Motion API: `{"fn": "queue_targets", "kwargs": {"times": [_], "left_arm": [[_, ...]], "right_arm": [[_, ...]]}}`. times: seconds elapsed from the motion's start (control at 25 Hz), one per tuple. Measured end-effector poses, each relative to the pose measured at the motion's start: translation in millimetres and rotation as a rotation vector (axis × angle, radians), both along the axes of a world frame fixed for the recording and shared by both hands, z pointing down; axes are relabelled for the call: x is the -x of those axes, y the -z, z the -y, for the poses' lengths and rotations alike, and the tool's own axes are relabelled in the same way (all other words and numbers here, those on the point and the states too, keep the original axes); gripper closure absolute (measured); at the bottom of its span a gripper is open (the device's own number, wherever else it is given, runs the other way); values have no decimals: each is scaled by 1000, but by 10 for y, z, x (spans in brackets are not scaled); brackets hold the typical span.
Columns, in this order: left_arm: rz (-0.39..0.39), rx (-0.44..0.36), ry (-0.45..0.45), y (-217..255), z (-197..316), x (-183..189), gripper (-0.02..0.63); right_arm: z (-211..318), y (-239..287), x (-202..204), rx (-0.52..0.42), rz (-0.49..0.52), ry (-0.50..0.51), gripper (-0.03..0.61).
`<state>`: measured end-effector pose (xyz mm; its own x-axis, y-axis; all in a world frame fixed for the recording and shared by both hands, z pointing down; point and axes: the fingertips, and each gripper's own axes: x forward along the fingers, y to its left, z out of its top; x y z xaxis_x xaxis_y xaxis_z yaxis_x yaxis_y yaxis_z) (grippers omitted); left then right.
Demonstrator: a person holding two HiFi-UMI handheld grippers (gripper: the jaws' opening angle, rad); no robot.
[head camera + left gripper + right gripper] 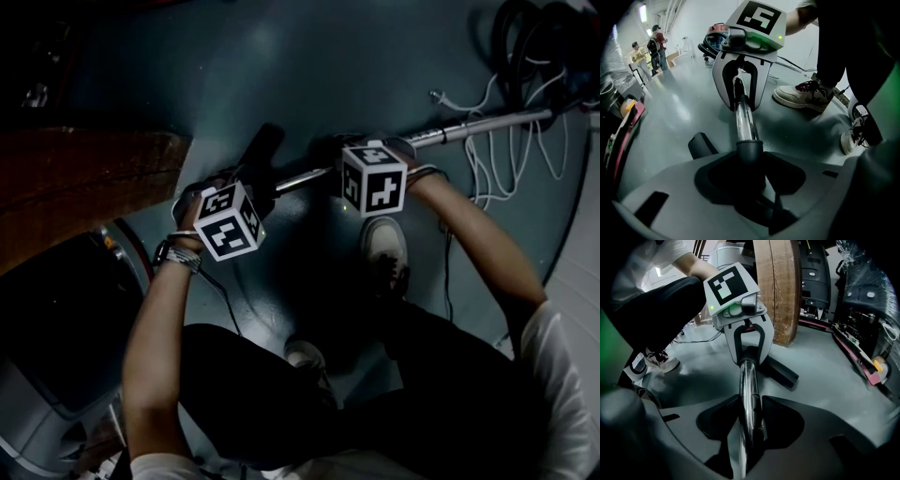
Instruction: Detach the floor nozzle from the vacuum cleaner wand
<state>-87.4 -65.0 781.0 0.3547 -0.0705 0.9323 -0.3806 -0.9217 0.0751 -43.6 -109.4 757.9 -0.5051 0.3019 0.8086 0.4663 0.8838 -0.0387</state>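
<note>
The nozzle [781,371] is still on. Its dark neck [750,149] sits snug over the end of the chrome wand [749,390] with no gap at the joint. The real work (freeing whatever catch there is, then pulling the two apart) looks to be all ahead.

What is done is the set-up, with one tool placed on each side of the joint. The left gripper [750,161] has its jaws spread wide and closed round the neck, right by where the tube goes in. The right gripper [749,425] pinches the wand a little way along. The whole thing lies low over the grey floor [309,66], with the nozzle head on the far side of the left gripper.

Much is hard to read. The head view is dim, and the left hand [194,210] and its gripper cover the joint, leaving only a dark end of the nozzle poking out beyond. No view shows a release button or latch, so I cannot tell whether the joint is a push fit or locked. Where the pads meet neck and tube lies in deep shadow in both gripper views. The wand's far end runs toward a coiled hose [525,47] at the top right edge, cut off there, beside loose white cable [497,159].
</note>
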Motion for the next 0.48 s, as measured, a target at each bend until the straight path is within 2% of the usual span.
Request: {"fn": "queue_targets", "kwargs": {"times": [0.12, 0.48], "left_arm": [[-6, 0, 7, 1, 1, -13, 431], [-57, 34, 111, -33, 66, -60, 432]], "right_arm": [[-2, -8, -23, -2, 2, -3, 411], [64, -70, -85, -26, -7, -20, 411]]}}
